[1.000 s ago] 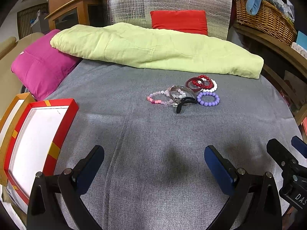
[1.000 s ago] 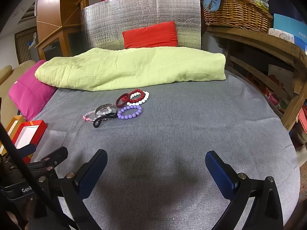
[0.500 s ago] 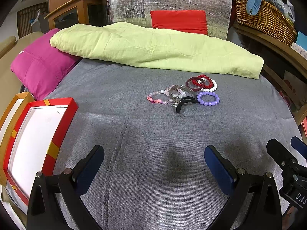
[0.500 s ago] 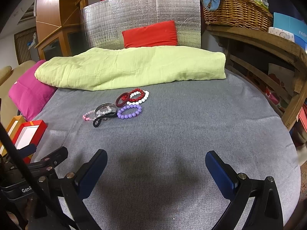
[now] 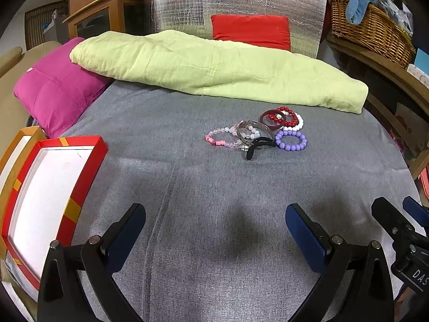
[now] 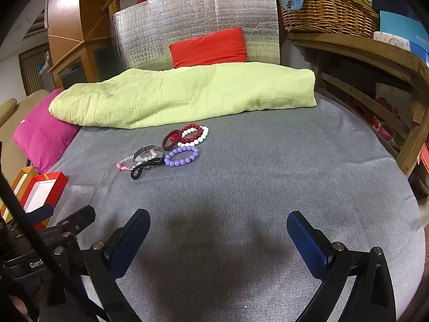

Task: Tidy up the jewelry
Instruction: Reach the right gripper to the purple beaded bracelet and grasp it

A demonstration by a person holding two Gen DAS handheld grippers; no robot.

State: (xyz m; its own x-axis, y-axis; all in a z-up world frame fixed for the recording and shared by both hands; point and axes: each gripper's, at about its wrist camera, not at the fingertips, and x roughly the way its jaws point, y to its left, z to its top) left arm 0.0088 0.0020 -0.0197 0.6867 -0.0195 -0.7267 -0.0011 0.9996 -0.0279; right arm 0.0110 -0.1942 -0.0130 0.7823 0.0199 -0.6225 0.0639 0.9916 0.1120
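Observation:
A small heap of bracelets lies mid-bed on the grey cover: a purple bead bracelet (image 5: 291,140) (image 6: 181,156), a red bead bracelet (image 5: 288,115) (image 6: 192,132) over a white bead one, a dark red bangle (image 5: 272,119), a clear bangle (image 5: 252,133), a pink bead strand (image 5: 218,139) and a black band (image 5: 256,147). A red box with a white inside (image 5: 45,196) (image 6: 43,191) sits at the left edge. My left gripper (image 5: 214,228) and right gripper (image 6: 217,230) are both open and empty, well short of the heap.
A green folded blanket (image 5: 214,69) lies behind the bracelets, with a magenta pillow (image 5: 56,91) at its left and a red pillow (image 5: 250,30) behind. A wicker basket (image 6: 327,10) stands on a wooden shelf at the right. An orange box (image 5: 16,147) adjoins the red one.

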